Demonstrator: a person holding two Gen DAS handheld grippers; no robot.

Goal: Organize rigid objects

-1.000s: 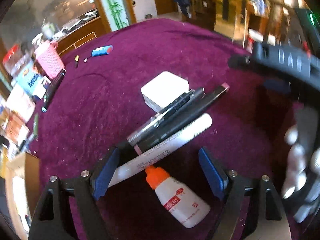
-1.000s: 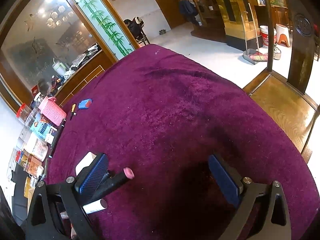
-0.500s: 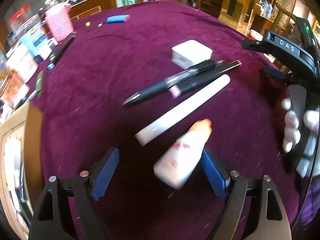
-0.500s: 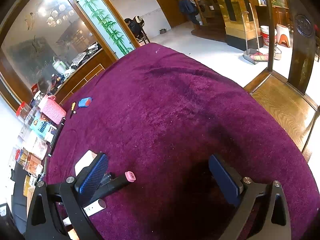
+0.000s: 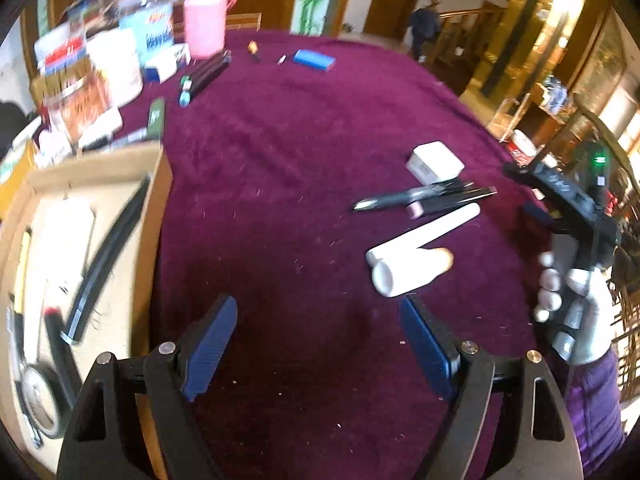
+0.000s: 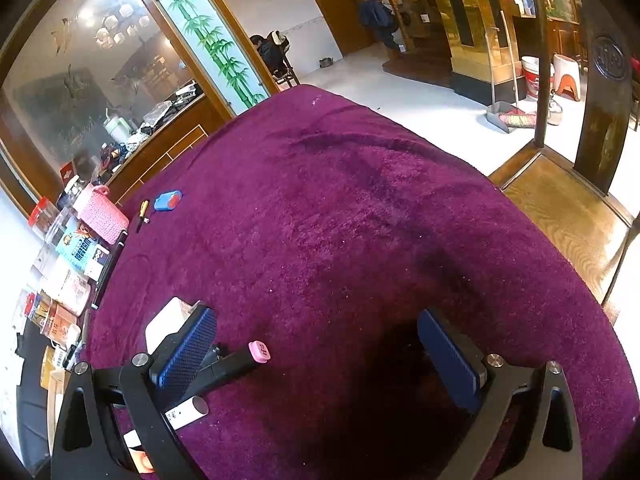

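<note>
In the left wrist view my left gripper (image 5: 318, 346) is open and empty above the purple cloth. Ahead to its right lie a white bottle with an orange cap (image 5: 408, 274), a white tube (image 5: 424, 236), a black marker with a pink end (image 5: 448, 202), a dark pen (image 5: 396, 198) and a white box (image 5: 435, 161). A cardboard box (image 5: 156, 208) holding several objects sits at the left. My right gripper (image 6: 316, 354) is open and empty; the marker's pink end (image 6: 259, 351), the white tube (image 6: 188, 412) and the white box (image 6: 168, 320) lie by its left finger.
At the table's far left edge stand a pink basket (image 5: 204, 24), books and packets (image 5: 76, 76), dark markers (image 5: 204, 76) and a blue case (image 5: 314, 60). The right hand with its gripper handle (image 5: 572, 216) shows at the right. The table edge drops to a wooden floor (image 6: 568, 216).
My left gripper has swung left and back from the pens and bottle. The cardboard box has come into view. The bottle has tipped over and lies on its side. The right gripper barely moved.
</note>
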